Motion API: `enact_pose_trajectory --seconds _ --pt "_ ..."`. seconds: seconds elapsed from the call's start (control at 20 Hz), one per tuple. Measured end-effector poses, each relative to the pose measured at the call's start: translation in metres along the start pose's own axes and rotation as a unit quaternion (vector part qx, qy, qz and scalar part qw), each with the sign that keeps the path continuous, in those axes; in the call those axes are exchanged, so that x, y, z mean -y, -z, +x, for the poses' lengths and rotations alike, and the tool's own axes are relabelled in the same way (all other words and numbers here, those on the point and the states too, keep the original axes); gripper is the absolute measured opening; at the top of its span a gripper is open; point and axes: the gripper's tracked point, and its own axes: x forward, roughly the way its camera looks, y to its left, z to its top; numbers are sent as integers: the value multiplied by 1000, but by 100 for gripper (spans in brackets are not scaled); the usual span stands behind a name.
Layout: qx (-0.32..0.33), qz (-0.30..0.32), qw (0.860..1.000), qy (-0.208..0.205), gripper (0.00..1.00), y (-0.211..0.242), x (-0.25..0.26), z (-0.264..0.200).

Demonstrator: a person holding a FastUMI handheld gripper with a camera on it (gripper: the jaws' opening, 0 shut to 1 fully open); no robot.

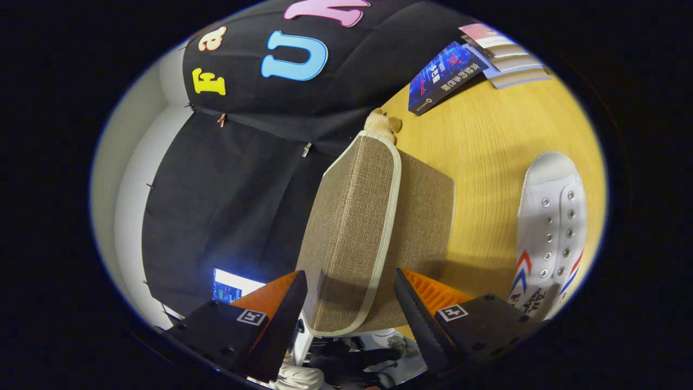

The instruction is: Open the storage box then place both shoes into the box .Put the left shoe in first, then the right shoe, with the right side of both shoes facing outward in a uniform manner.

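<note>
Tongs (351,303) open, one finger on each side of the near end of the storage box (373,227), neither clearly pressing on it. The box stands on the table (487,141), lid closed, its long axis running straight ahead from the fingers. White shoe (549,227) lies on the table beside the box, well apart from it, so judged the lid comes first.
</note>
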Motion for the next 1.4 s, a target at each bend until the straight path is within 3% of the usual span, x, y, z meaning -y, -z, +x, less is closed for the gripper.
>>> enact_pose_trajectory --seconds 0.45,0.95,1.05,1.1,1.4 --pt "-48 100 991 -79 97 4 -13 11" --pt "-32 167 980 -106 96 -20 -41 -28" --pt "-31 168 981 -95 71 -19 -37 -25" --pt "-45 178 978 -98 69 -14 -41 -24" --pt "-50 209 971 -108 21 -17 -65 -12"
